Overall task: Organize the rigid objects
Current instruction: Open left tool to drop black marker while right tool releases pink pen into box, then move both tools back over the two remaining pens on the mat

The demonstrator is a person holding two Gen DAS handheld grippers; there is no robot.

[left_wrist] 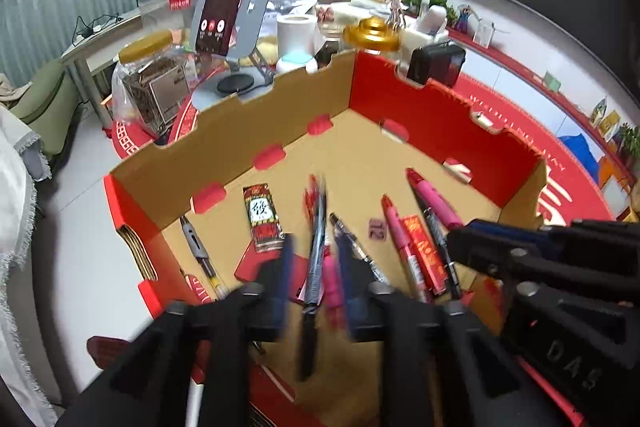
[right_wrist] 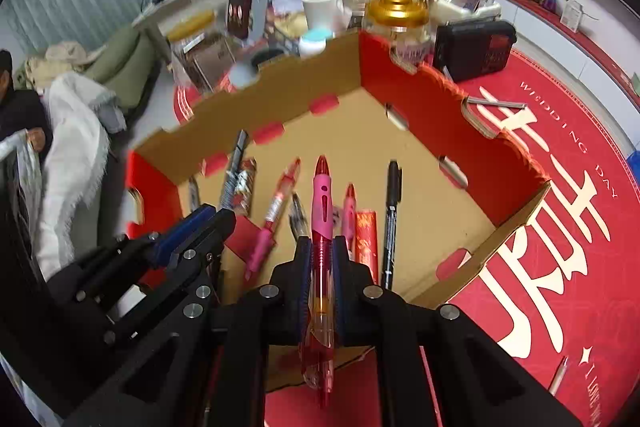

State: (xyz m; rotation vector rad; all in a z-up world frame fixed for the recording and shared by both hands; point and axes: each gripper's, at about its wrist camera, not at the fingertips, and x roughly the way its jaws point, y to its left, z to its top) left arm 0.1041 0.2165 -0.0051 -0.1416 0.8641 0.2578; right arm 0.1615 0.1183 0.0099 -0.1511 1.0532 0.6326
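The right gripper (right_wrist: 320,269) pinches a light, stiff, slippery pink pen (right_wrist: 321,223) mid-barrel above the box (right_wrist: 404,95); the left gripper (left_wrist: 314,269) stands spread.

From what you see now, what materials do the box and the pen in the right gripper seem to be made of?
Box: likely corrugated cardboard, brown inside, matte red print; fluted edges show. Pen in the right gripper: probably glossy plastic, translucent red barrel, opaque pink grip.
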